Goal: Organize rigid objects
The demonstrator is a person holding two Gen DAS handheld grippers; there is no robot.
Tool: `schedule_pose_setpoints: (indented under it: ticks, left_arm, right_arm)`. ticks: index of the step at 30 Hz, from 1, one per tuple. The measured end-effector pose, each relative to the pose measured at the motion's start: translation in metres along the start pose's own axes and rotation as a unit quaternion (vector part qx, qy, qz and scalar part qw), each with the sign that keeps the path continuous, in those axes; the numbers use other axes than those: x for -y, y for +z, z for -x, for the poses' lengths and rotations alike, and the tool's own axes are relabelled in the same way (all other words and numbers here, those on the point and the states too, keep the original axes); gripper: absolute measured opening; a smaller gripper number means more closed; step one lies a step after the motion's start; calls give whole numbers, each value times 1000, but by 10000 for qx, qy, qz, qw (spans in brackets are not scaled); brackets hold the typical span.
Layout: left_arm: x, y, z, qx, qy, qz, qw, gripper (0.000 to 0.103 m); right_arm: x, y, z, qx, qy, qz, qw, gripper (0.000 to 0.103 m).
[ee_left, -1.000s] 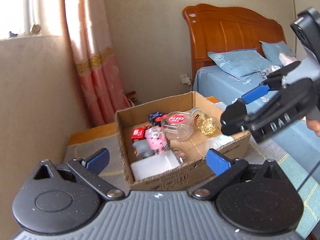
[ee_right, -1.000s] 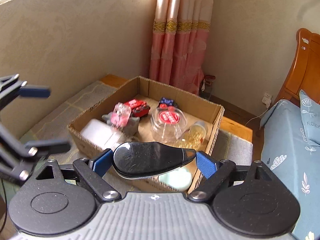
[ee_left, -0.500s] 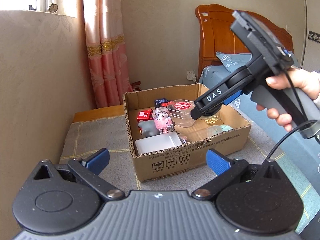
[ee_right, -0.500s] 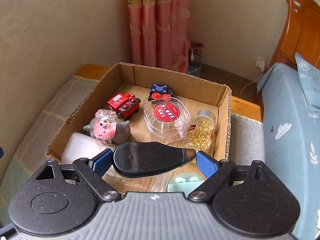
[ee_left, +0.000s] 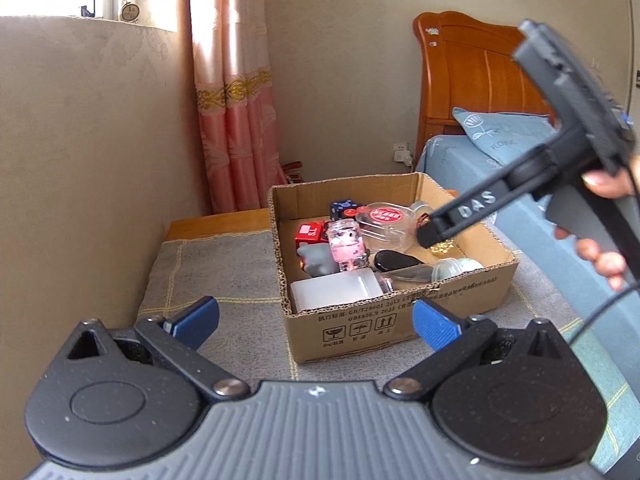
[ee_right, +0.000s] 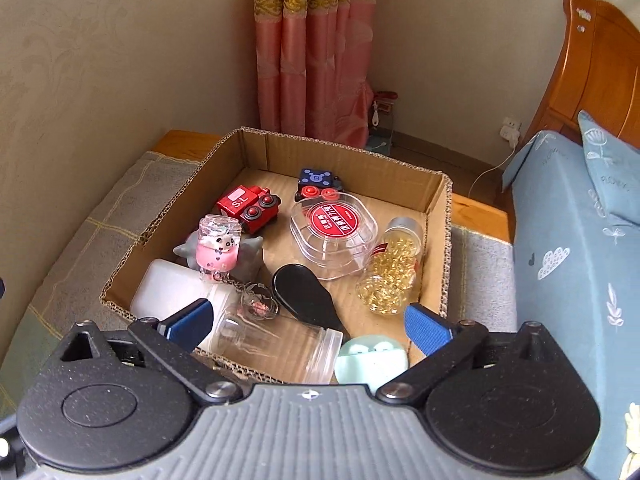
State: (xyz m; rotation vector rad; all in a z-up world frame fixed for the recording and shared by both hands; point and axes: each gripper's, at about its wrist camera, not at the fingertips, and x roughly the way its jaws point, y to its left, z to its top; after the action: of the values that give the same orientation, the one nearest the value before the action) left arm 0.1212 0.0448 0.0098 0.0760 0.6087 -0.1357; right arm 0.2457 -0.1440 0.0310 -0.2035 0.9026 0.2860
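Both grippers are empty — the right gripper (ee_right: 306,322) is opening over the cardboard box (ee_right: 438,248), where the black case (ee_right: 306,294) lies; the left gripper (ee_left: 316,318) is held wide, outside.

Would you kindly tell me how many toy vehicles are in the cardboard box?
2: a red toy vehicle near the far left wall, a dark blue toy vehicle by the back wall. Others could be hidden.

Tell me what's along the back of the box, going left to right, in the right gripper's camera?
Inside the cardboard box: red toy car → blue toy with red buttons → clear round case with a red label → jar of gold beads.
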Motion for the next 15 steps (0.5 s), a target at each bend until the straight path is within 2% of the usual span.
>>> schedule_pose_setpoints:
  ticks: [7, 15]
  left_arm:
    - [6, 4, 0, -179, 273, 35, 9995, 102]
    - [18, 3, 3, -563, 461, 192, 9972, 102]
  right_arm:
    - [-10, -39, 40, 273, -588, -137, 9978, 103]
    - [-8, -88, 69, 495, -839, -914, 9910, 103]
